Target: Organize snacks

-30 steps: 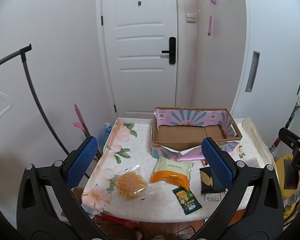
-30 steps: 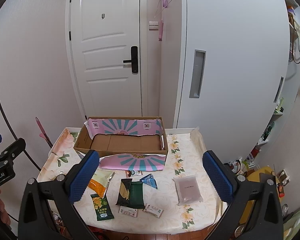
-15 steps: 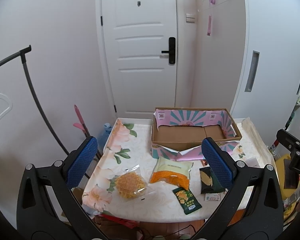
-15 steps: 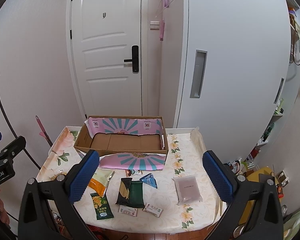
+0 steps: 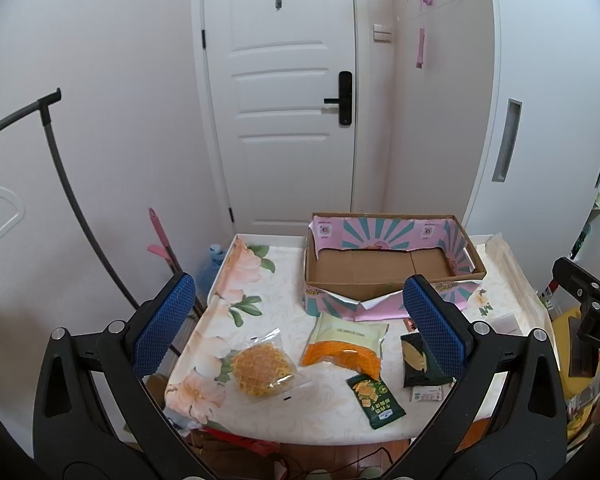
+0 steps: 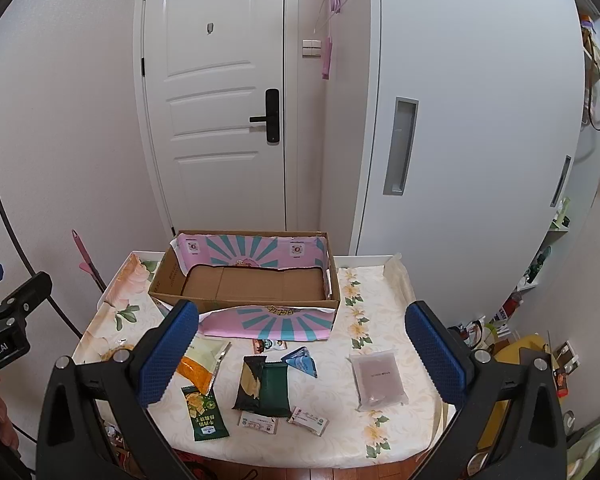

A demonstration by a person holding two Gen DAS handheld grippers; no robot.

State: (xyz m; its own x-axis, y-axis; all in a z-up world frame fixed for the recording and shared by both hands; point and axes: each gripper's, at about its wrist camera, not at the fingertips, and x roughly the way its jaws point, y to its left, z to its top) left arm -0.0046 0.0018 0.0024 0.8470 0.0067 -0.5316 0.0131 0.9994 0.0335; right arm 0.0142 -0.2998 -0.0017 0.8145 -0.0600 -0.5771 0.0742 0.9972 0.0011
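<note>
Nothing has shifted on the table over the last second, so I judge sorting not yet begun. Both my left gripper and right gripper hover with fingers wide, empty. Snack packets lie along the near edge: waffle bag, orange-and-cream pouch, green packet; cardboard box sits empty at the far edge. Packet print is too small to read.

Item count, snacks and box

One cardboard box; ten snack packets ahead of the grippers; two sachets among them.
</note>
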